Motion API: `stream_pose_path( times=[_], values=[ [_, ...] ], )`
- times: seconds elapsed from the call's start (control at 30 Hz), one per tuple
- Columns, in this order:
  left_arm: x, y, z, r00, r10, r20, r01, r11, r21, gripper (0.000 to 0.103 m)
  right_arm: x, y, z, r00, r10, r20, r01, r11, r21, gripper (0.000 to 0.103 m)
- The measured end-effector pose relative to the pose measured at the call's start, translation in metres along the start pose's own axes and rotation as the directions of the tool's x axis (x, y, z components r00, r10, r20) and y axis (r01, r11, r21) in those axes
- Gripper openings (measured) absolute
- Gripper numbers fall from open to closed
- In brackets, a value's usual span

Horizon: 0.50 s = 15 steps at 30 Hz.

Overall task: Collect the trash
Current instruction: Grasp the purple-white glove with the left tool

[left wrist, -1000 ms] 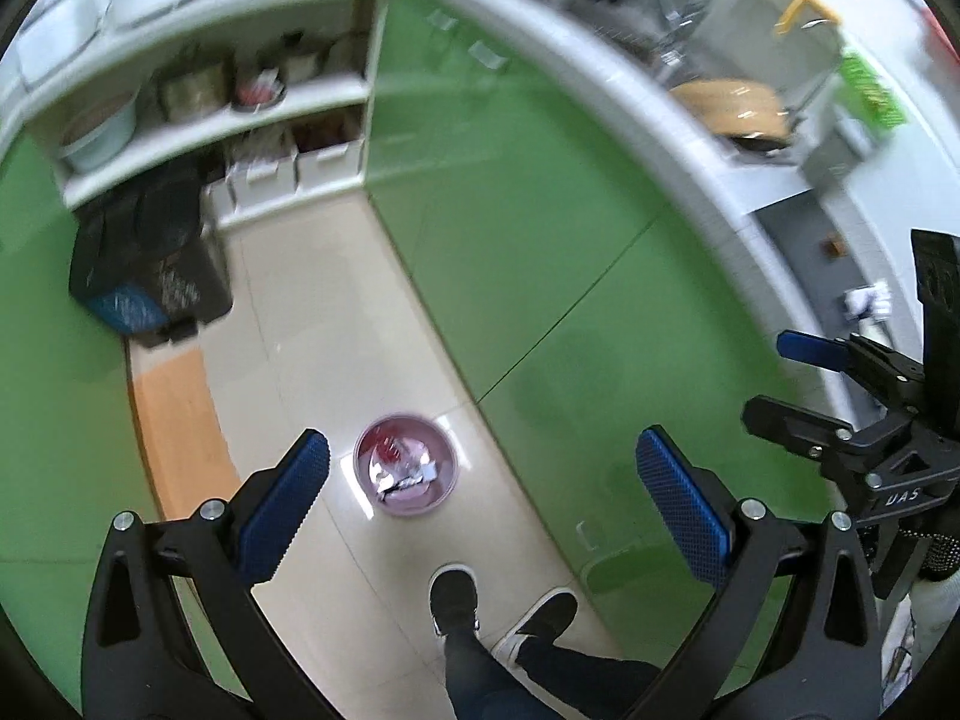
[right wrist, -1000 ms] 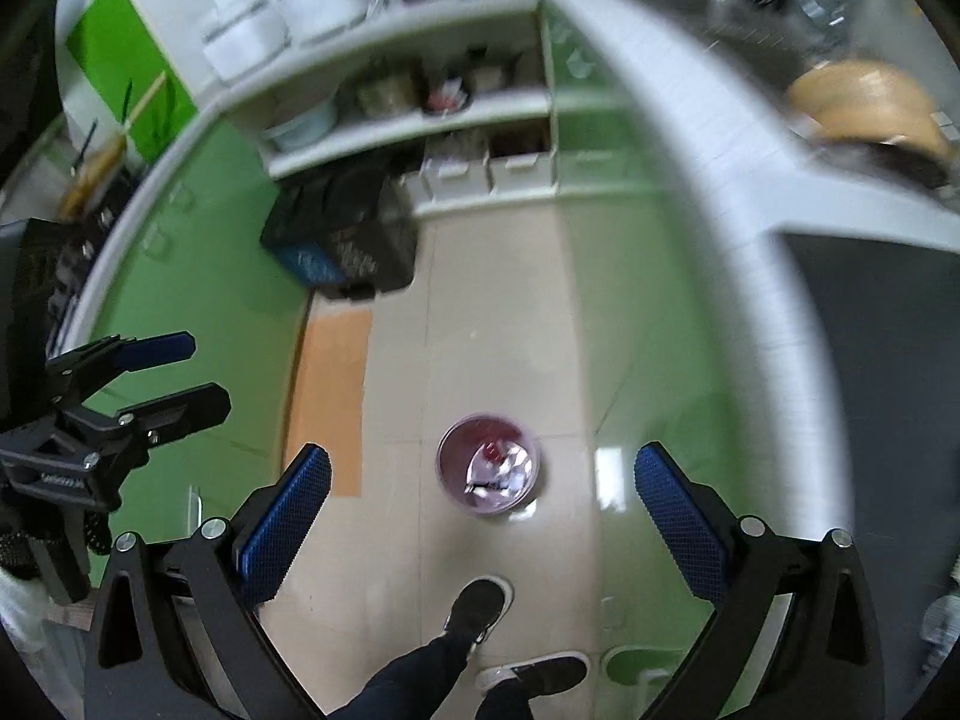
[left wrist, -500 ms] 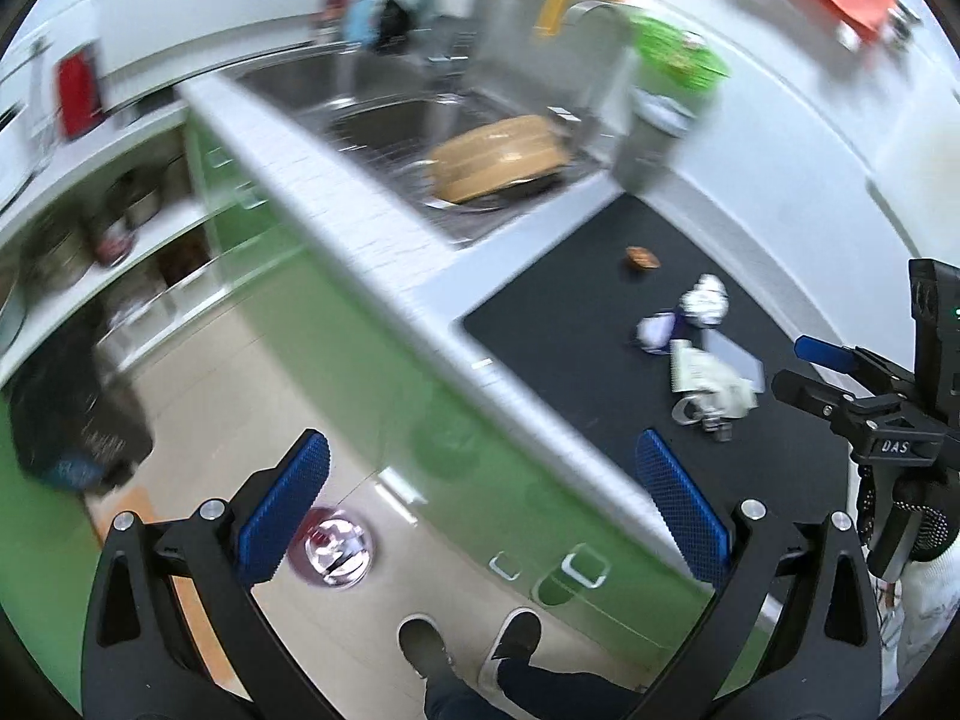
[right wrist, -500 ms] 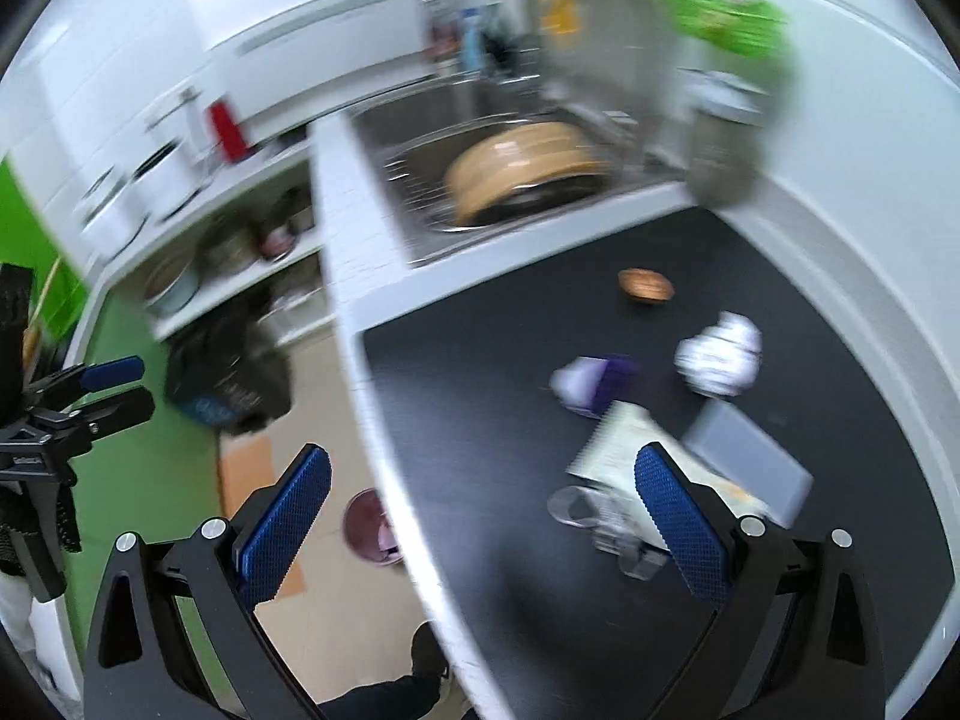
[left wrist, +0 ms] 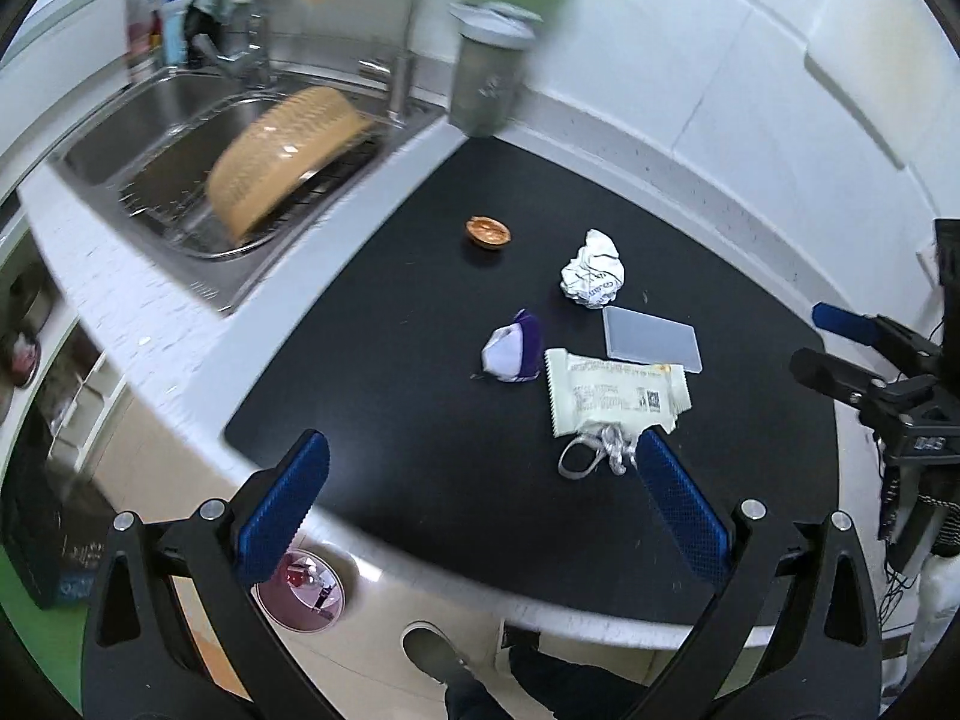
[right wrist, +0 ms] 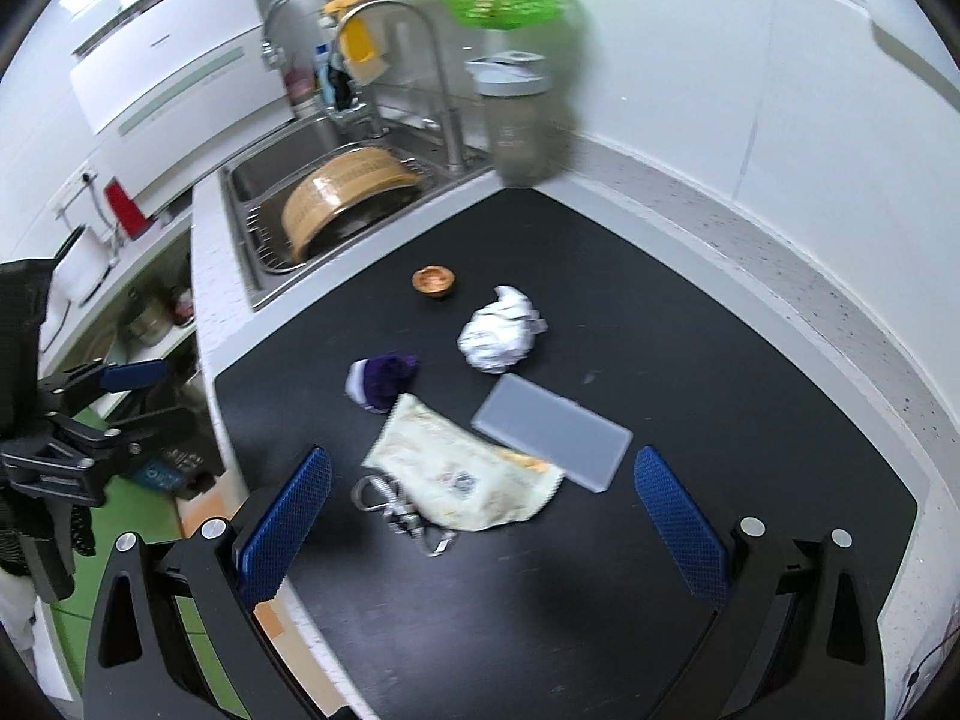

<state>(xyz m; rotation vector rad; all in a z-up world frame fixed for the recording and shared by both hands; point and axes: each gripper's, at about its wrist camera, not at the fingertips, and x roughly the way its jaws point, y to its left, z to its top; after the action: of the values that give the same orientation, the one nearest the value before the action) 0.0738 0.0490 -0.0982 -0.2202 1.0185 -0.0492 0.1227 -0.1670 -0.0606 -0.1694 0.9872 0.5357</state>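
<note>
Trash lies on a black mat (left wrist: 384, 432) on the counter: a crumpled white paper ball (left wrist: 591, 276) (right wrist: 498, 330), a purple-and-white wrapper (left wrist: 510, 348) (right wrist: 381, 381), a flat cream snack wrapper (left wrist: 612, 393) (right wrist: 462, 474) and a silvery strip (left wrist: 591, 456) (right wrist: 390, 504). A small orange shell-like piece (left wrist: 487, 232) sits farther back. On the floor below stands a pink bin (left wrist: 298, 594). My left gripper (left wrist: 480, 468) hangs open over the mat's near edge, holding nothing. My right gripper (right wrist: 480, 468) is open above the cream wrapper, also holding nothing.
A grey flat plastic case (right wrist: 552, 432) lies beside the cream wrapper. Left of the mat is a steel sink (left wrist: 150, 114) holding a tan basket (left wrist: 282, 150). A grey shaker bottle (right wrist: 519, 126) stands at the mat's far corner. A person's shoes (left wrist: 432, 654) are below the counter edge.
Both grippers swung up from the floor and pink bin to face the countertop mat with the trash. Both stayed open and empty.
</note>
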Motion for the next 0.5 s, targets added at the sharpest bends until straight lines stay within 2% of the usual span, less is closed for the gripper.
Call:
stream_pose_path(
  times=[0.17,0.5],
  values=[
    [0.047,-0.016,0.022,0.999,0.016,-0.048,-0.015,1.0,0.027,0.1,0.011,-0.019,0.008,1.0,-0.006,-0.014,0.006,1.0,0.015,0.097],
    [0.112,-0.021,0.04,0.993,0.024,-0.116,-0.022,1.0,0.021,0.1,0.035,-0.043,0.016,0.999,0.0,-0.053,0.001,1.0,0.022,0.097]
  ],
)
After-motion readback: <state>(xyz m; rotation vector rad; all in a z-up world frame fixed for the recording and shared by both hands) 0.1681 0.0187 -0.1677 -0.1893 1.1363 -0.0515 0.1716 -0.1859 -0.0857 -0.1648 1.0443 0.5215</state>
